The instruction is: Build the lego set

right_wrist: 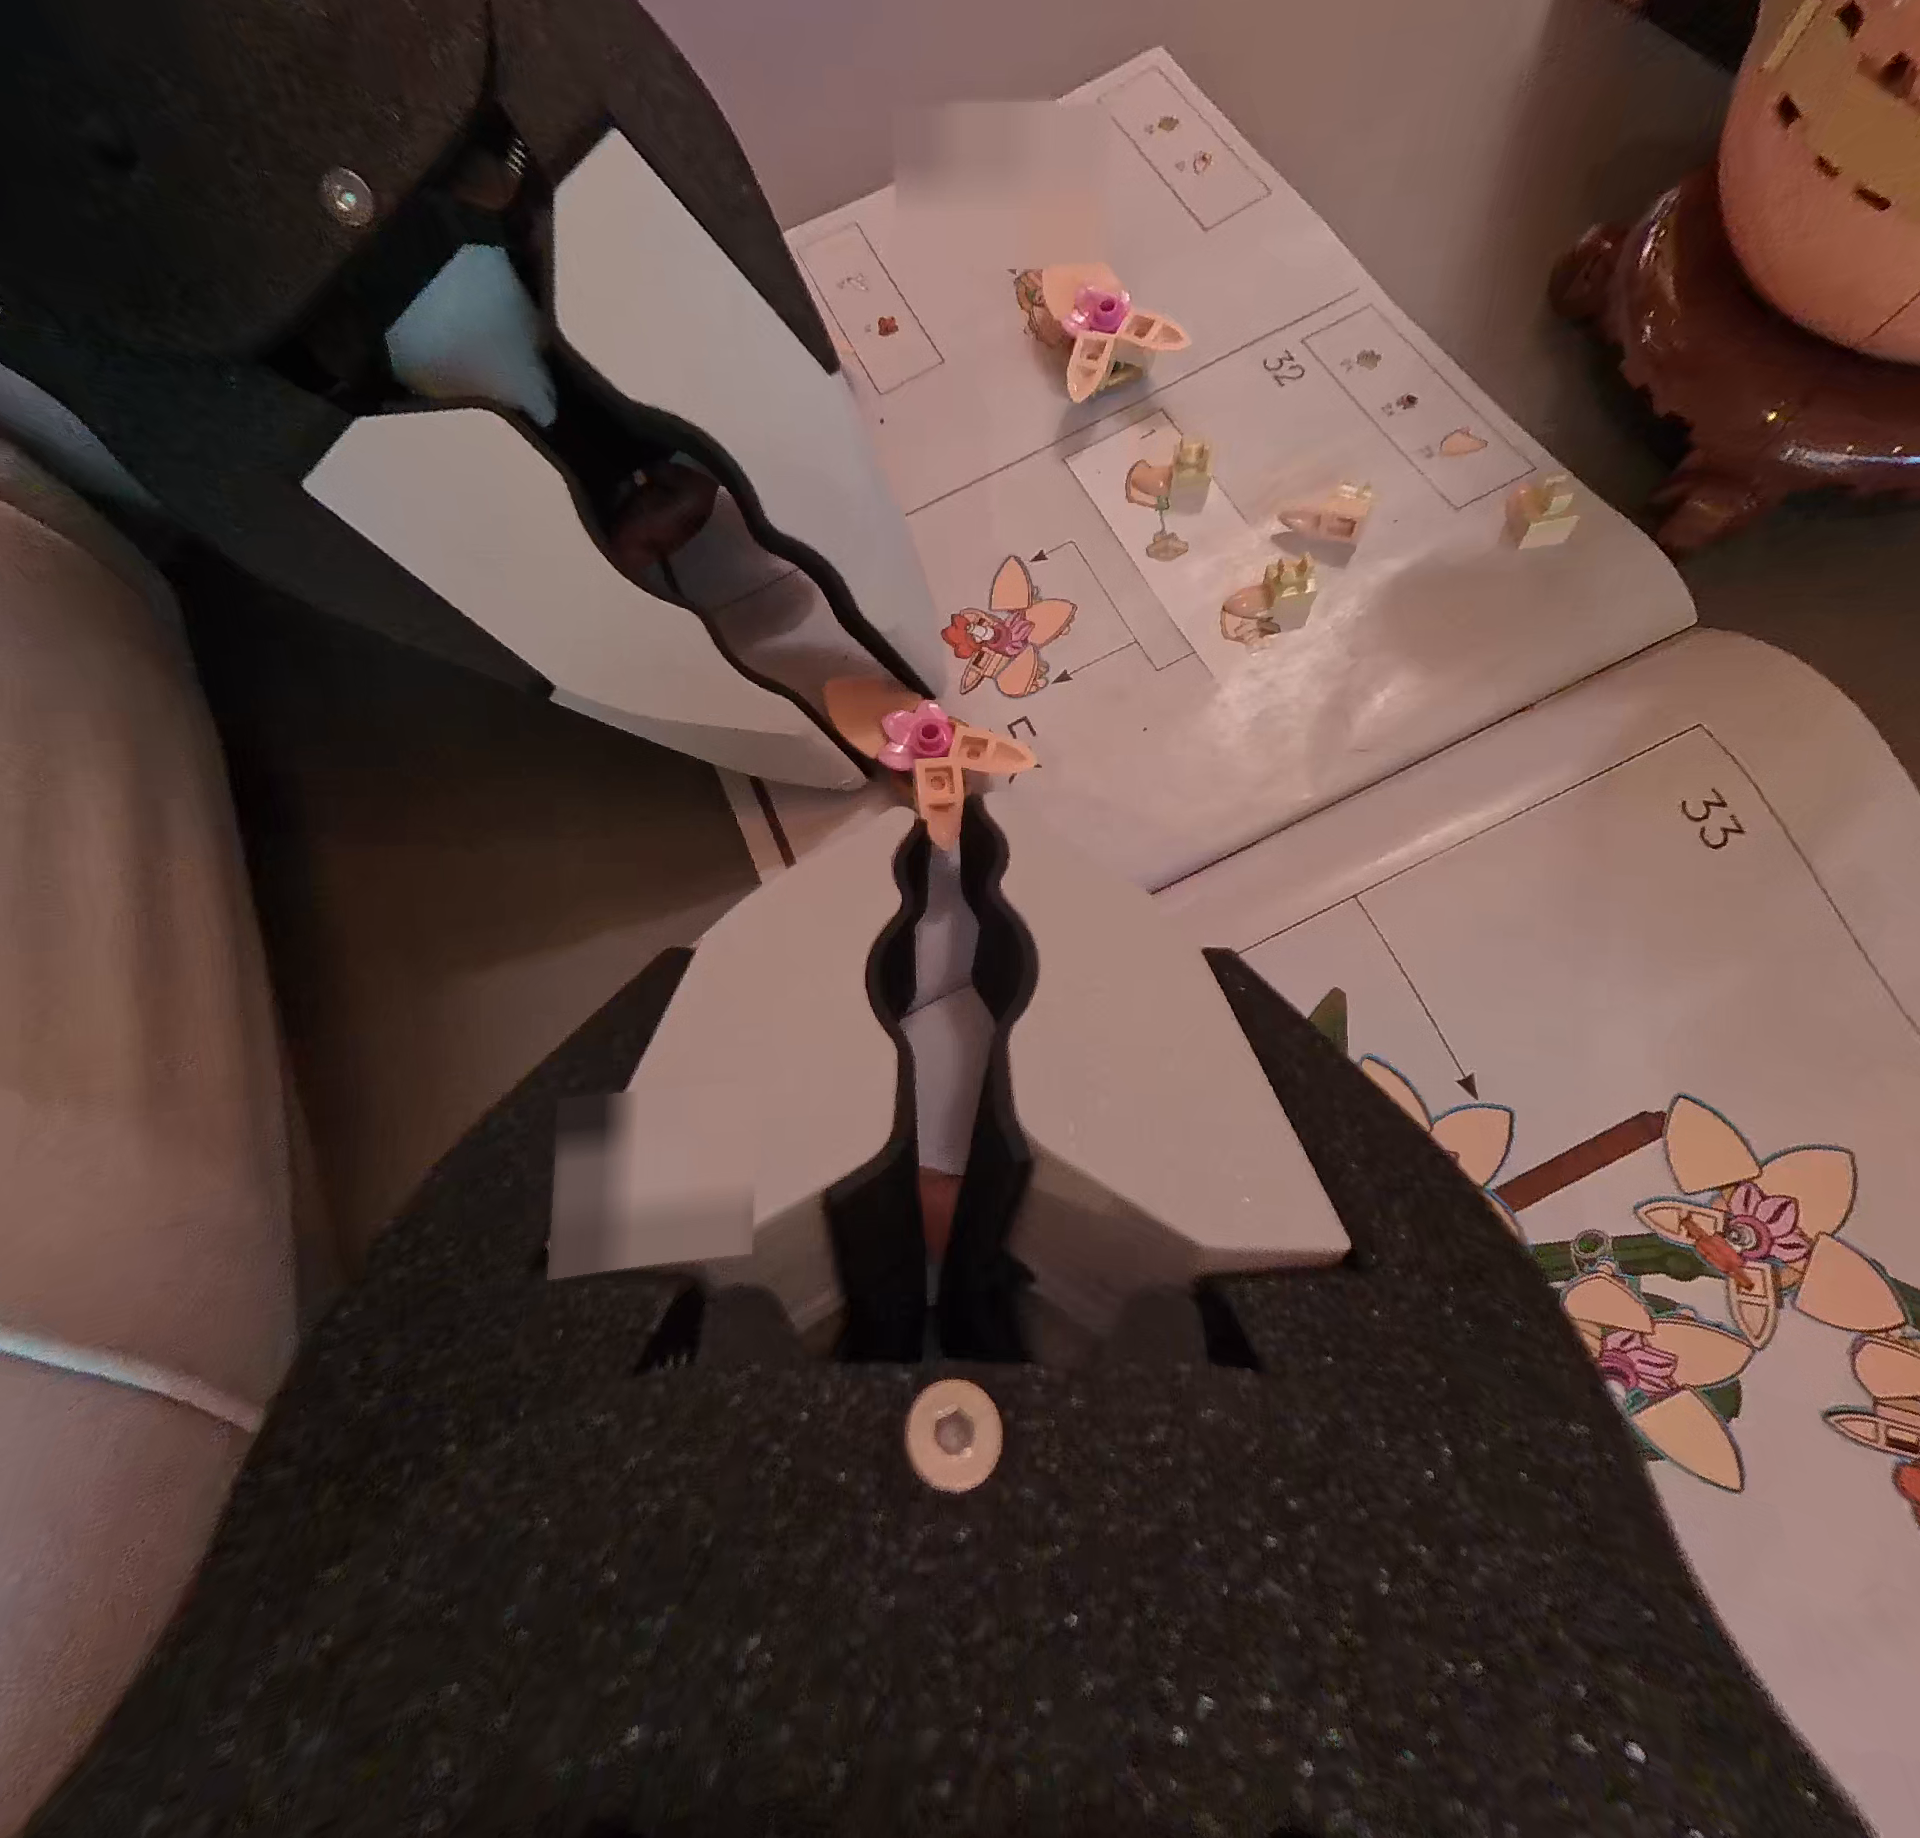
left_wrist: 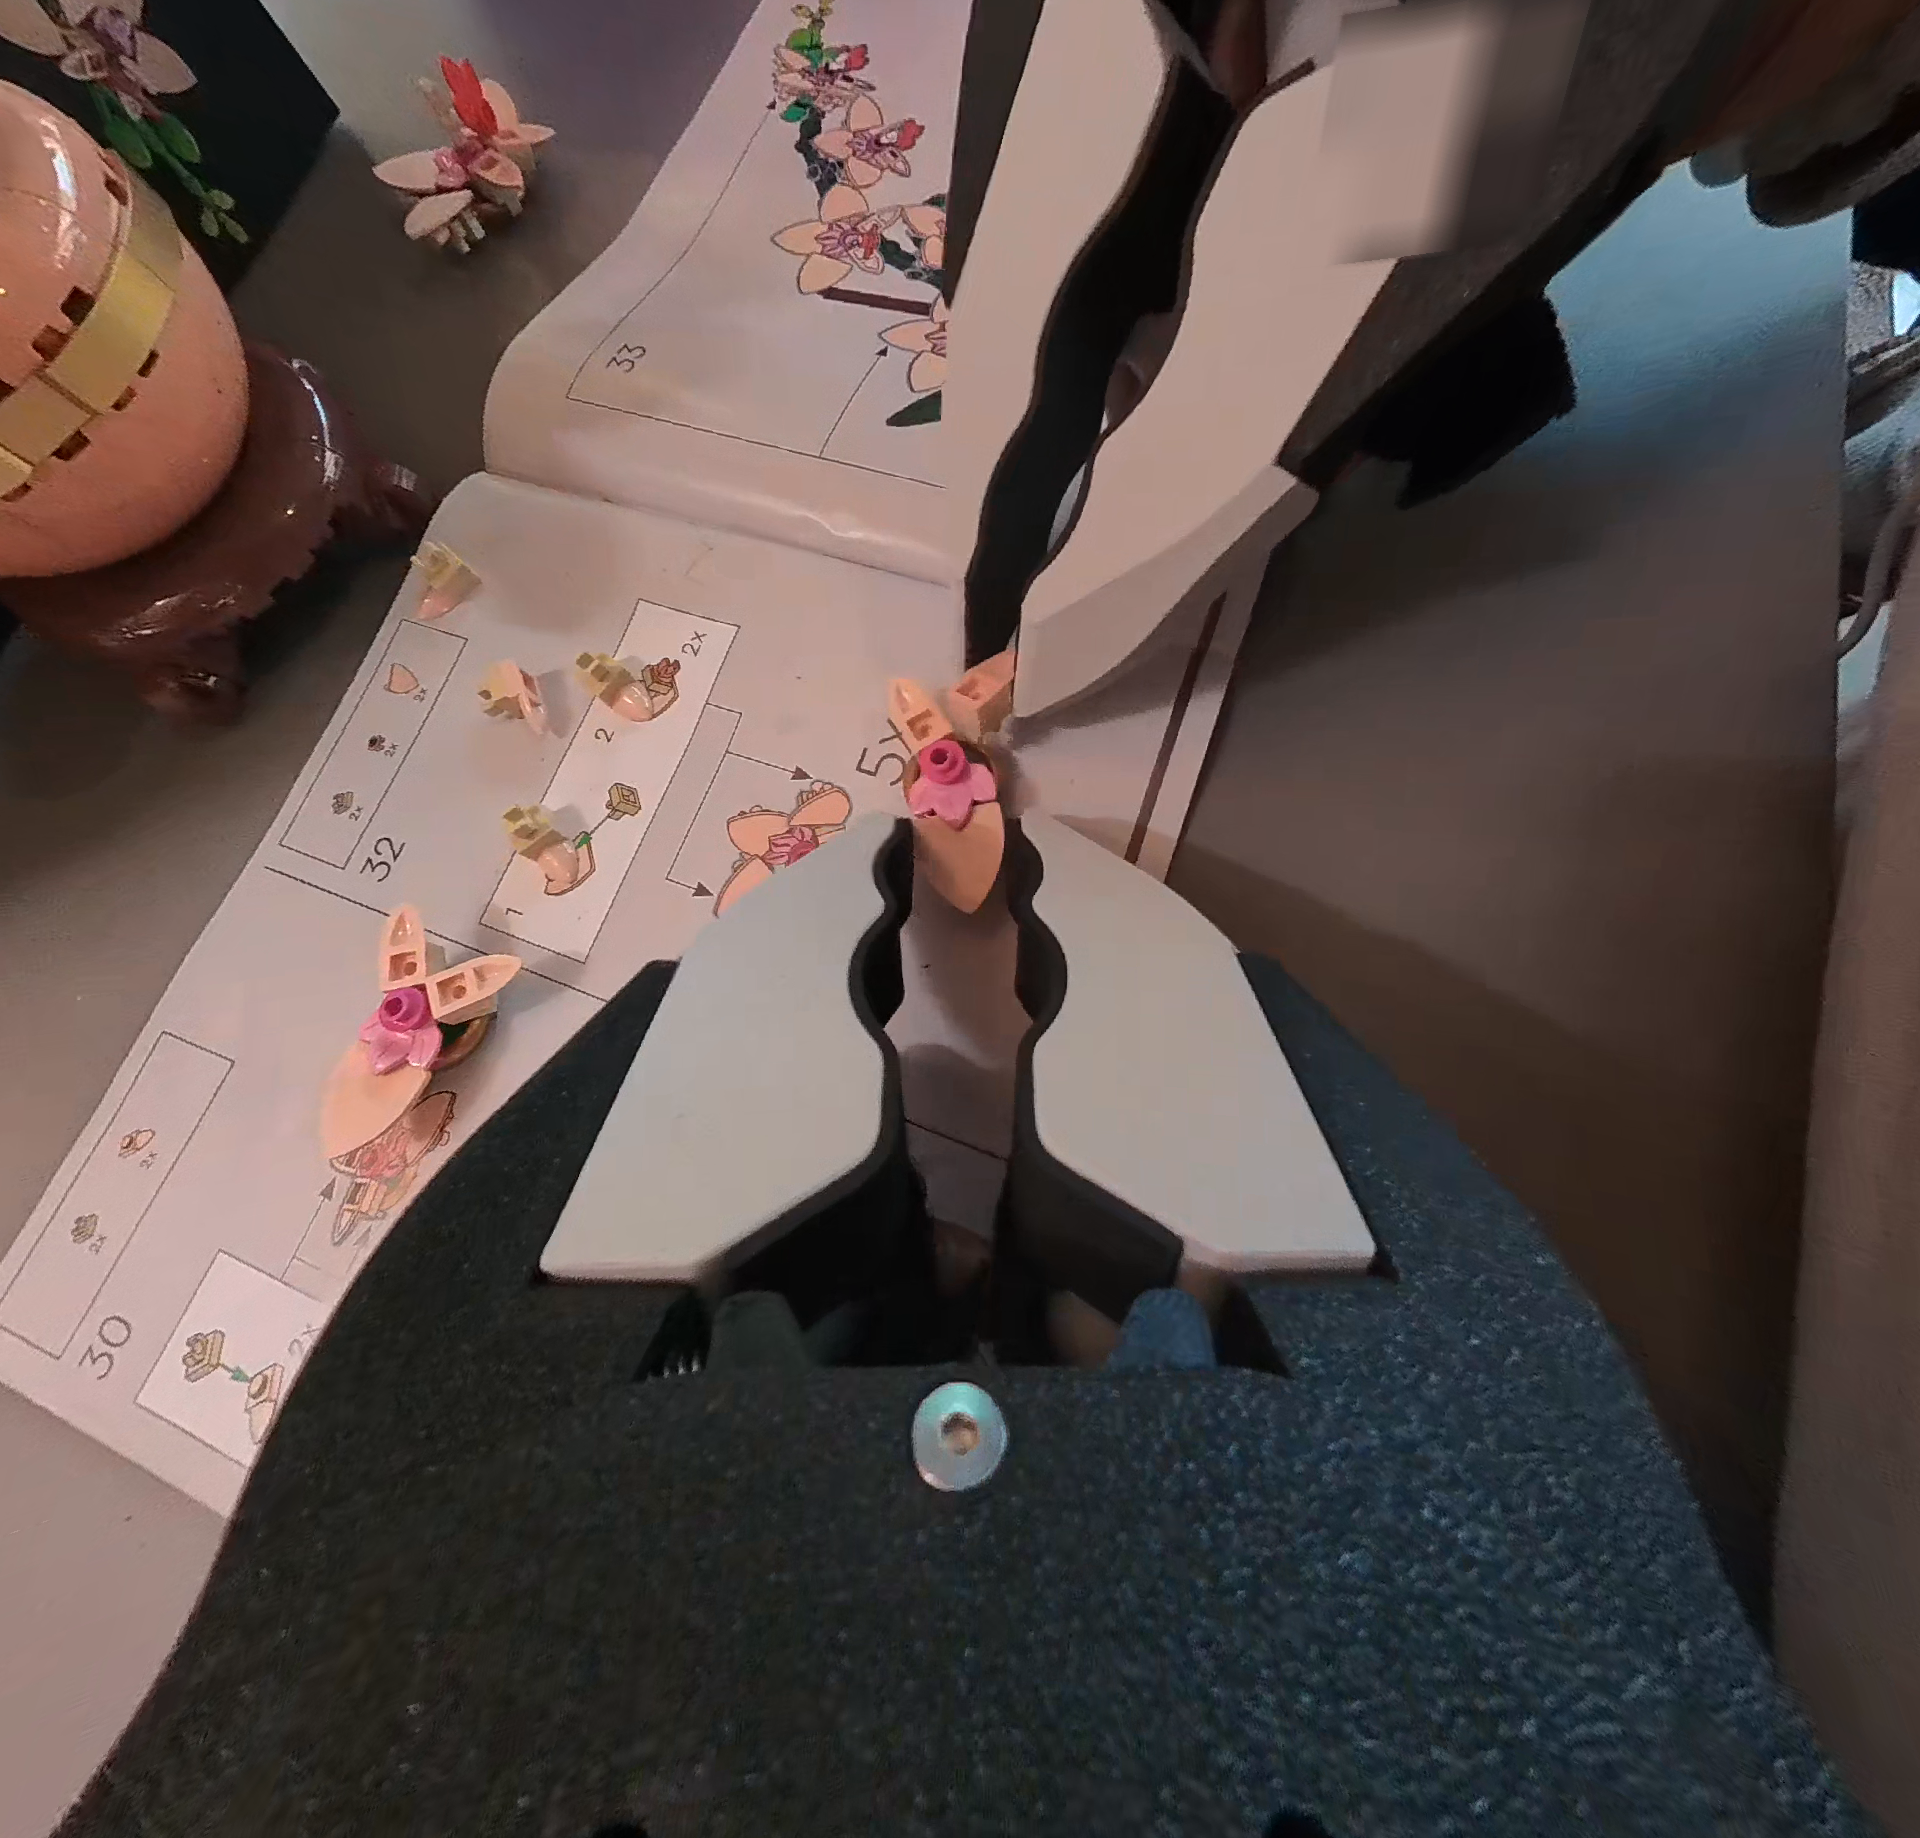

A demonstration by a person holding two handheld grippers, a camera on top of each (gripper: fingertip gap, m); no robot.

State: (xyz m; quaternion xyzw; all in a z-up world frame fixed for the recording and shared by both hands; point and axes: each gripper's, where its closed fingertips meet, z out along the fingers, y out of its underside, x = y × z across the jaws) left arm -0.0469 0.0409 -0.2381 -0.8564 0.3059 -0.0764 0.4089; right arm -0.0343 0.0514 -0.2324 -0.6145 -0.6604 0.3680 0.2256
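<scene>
**Two grippers, one partly built orchid bloom between them**

Left wrist view
- Left gripper [left_wrist: 961, 853]: fingers clamped on the broad peach petal of a partial flower [left_wrist: 951, 801], held just beyond the tips; pink centre piece on top, two narrow petals pointing away.
- Right gripper [left_wrist: 1013, 687]: enters from ahead and above, tips closed on the far narrow petal of the same flower.
- Instruction booklet [left_wrist: 727, 562]: lies open beneath both grippers.
- Second partial flower [left_wrist: 416, 1019]: on the booklet, left of the left gripper, near its finger.
- Four small petal sub-assemblies [left_wrist: 520, 697]: loose on the page, ahead and to the left.
- Finished bloom with red piece [left_wrist: 462, 152]: far ahead left, on the table [left_wrist: 312, 261].
- Pink-and-gold pot on brown stand [left_wrist: 114, 386]: far left.

Right wrist view
- Right gripper [right_wrist: 945, 843]: fingers pinched together on a narrow petal tip of the partial flower [right_wrist: 935, 744].
- Left gripper [right_wrist: 883, 723]: comes in from ahead left, closed on the opposite broad petal.
- Second partial flower [right_wrist: 1107, 328]: ahead, well apart, on the booklet [right_wrist: 1455, 749].
- Pot [right_wrist: 1818, 178]: far ahead right.
</scene>
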